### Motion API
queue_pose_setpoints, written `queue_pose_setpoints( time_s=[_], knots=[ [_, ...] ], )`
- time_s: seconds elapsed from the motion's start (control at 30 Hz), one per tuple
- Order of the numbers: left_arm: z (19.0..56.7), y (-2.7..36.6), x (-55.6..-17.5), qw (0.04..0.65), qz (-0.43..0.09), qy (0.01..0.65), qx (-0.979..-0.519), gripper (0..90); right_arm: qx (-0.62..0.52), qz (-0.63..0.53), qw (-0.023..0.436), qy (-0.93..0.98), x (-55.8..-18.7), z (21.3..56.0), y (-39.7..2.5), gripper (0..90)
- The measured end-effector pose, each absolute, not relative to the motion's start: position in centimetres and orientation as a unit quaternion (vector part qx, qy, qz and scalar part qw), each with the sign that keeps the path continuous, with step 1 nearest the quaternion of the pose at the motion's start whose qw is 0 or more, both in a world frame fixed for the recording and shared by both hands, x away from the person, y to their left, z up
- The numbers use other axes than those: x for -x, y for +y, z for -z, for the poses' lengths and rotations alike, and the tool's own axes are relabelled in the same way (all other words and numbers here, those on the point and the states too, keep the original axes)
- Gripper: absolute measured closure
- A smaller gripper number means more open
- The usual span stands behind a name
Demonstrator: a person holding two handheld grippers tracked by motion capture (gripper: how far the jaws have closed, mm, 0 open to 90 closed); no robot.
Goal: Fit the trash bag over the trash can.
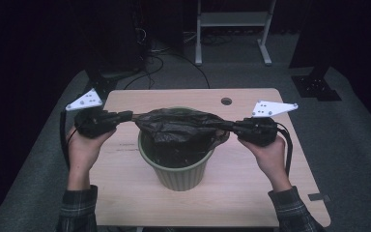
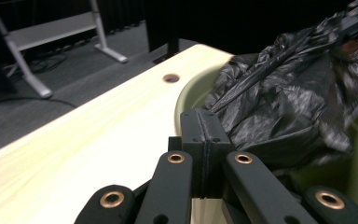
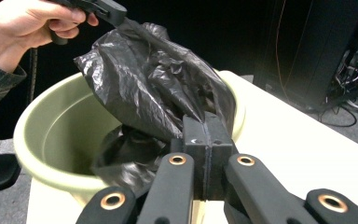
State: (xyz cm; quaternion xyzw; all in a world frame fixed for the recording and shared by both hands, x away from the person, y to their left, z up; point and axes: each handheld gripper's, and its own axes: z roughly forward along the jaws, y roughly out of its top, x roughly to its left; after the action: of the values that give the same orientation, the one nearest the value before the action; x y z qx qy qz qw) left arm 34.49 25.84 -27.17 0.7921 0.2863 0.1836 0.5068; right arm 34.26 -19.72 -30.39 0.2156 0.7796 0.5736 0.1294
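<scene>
We have a black bin bag stretched between our two grippers over a pale green bin that stands near the middle of the light wooden counter. In the high view the left gripper sits at the bag's left edge and the right gripper at its right edge, so the plastic is pulled taut across the bin's mouth, with the lower part of the bag hanging down inside the bin.

In the left gripper view our jaws are pressed flat together, clenched on a pinch of the bag, and a tight fold of plastic runs from them up toward the other gripper at the top right corner. The bin's rim curves just beside the jaws, and a small round hole in the counter lies beyond it.

In the right gripper view our jaws are likewise squeezed together on the bag, which rises from them toward the left hand and its gripper at the top left. Below the stretched sheet the rest of the bag slumps against the inner wall of the bin.

Both hands hold the grippers above the counter, on either side of the bin, well apart from each other. A white frame stands on the floor beyond the counter.
</scene>
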Motion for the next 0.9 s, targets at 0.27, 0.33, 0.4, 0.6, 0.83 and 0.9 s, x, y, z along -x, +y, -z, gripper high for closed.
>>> queue_pose_setpoints(
  time_s=[0.27, 0.33, 0.4, 0.6, 0.83, 0.9],
  knots=[
    [28.1, 25.8, -33.2, 0.515, -0.185, 0.279, -0.789, 56.3, -0.191, -0.562, 0.097, 0.799, -33.5, 31.4, -19.8, 90.0],
    [27.2, 25.3, -33.4, 0.530, -0.183, 0.268, -0.783, 49.0, -0.186, -0.561, 0.096, 0.801, -33.5, 31.3, -19.6, 90.0],
    [26.3, 24.4, -33.6, 0.534, -0.190, 0.259, -0.782, 40.0, -0.183, -0.560, 0.093, 0.803, -33.5, 31.2, -19.5, 90.0],
    [24.3, 21.3, -34.9, 0.529, -0.207, 0.227, -0.791, 28.5, -0.179, -0.557, 0.091, 0.806, -33.8, 31.1, -19.1, 90.0],
    [23.9, 15.9, -37.2, 0.506, -0.190, 0.179, -0.822, 28.7, -0.176, -0.559, 0.086, 0.806, -33.8, 31.2, -18.9, 90.0],
    [24.2, 14.8, -37.7, 0.497, -0.188, 0.176, -0.829, 30.4, -0.175, -0.559, 0.085, 0.806, -33.8, 31.2, -18.8, 90.0]
  ],
)
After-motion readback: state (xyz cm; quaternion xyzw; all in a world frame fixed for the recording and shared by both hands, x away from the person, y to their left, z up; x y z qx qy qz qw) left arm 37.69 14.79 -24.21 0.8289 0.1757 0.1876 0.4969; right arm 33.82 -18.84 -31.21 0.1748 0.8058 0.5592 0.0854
